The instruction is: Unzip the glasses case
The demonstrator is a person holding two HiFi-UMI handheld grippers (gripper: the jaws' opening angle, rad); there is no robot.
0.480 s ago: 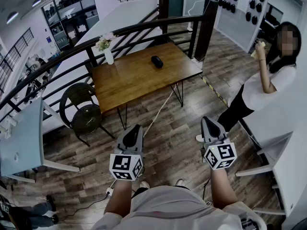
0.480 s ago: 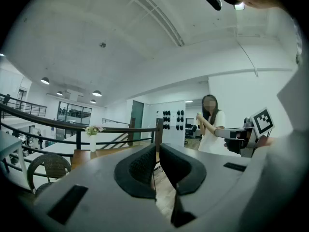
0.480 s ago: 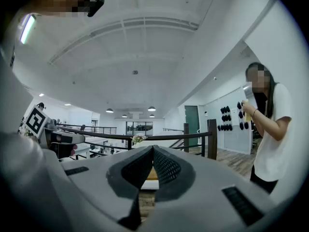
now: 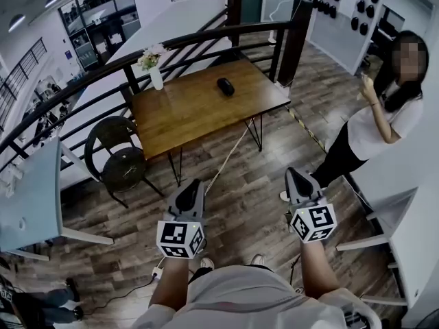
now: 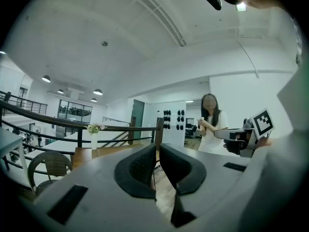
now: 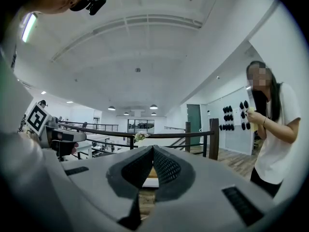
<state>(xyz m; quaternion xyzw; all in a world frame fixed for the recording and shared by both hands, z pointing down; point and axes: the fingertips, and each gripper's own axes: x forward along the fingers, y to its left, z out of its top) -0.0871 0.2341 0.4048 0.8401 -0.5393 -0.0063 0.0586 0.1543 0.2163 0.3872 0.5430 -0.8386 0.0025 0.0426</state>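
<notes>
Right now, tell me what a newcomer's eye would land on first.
Two shut, empty claws, the left claw and right claw, sit low in the head view. Beyond them a wooden table carries a dark glasses case and a flower vase. A person in a white top stands at right.

brown wooden table [image 4: 199, 115] by a black curved railing [image 4: 206, 38]. white vase [image 4: 156, 81] of flowers [image 4: 149, 59] at the table's far left corner. dark round-backed chair [image 4: 122, 157] just beside its left end. white table [image 4: 27, 197] at far left. person [image 4: 381, 125] in white top and dark trousers stands at right, hands raised. white wall board [image 4: 343, 12] hung with black items behind. wood plank floor [image 4: 254, 197].
</notes>
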